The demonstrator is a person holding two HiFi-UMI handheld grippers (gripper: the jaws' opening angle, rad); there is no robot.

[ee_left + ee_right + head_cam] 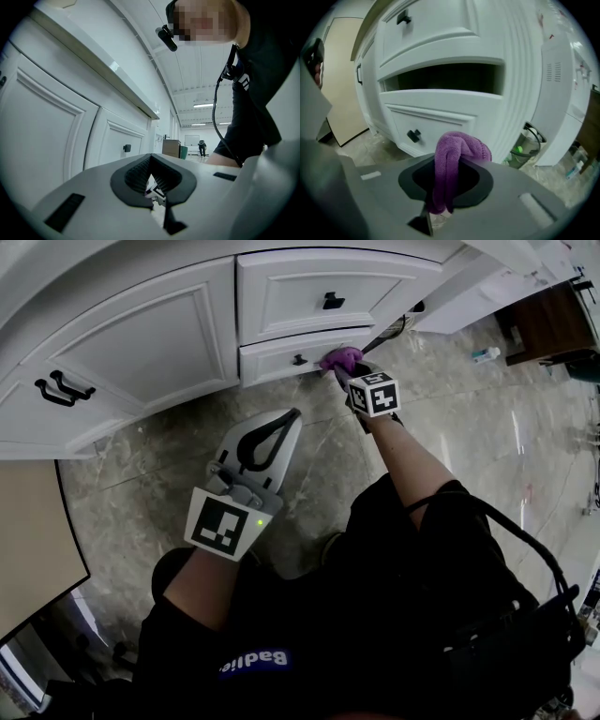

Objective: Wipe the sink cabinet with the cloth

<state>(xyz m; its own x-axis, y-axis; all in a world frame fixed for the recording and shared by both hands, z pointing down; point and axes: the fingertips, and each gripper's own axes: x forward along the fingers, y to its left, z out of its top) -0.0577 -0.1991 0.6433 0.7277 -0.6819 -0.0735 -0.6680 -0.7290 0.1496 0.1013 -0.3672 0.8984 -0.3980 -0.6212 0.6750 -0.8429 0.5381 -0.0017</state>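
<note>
The right gripper (347, 371) was clamped on the purple cloth (339, 358), whose folded bunch bulged past the fingertips and hid them in the head view. In the right gripper view, the cloth (459, 146) hung between the jaws. It sat at the right end of the sink cabinet's (141, 343) lower drawer (274, 363), right of the black knob (299, 360). Whether it pressed on the white front could not be made out. A dark gap (445, 77) showed above that drawer. The left gripper (292, 414) hovered over the marbled floor (159, 442), away from the cabinet, its jaws closed tip to tip on nothing.
</note>
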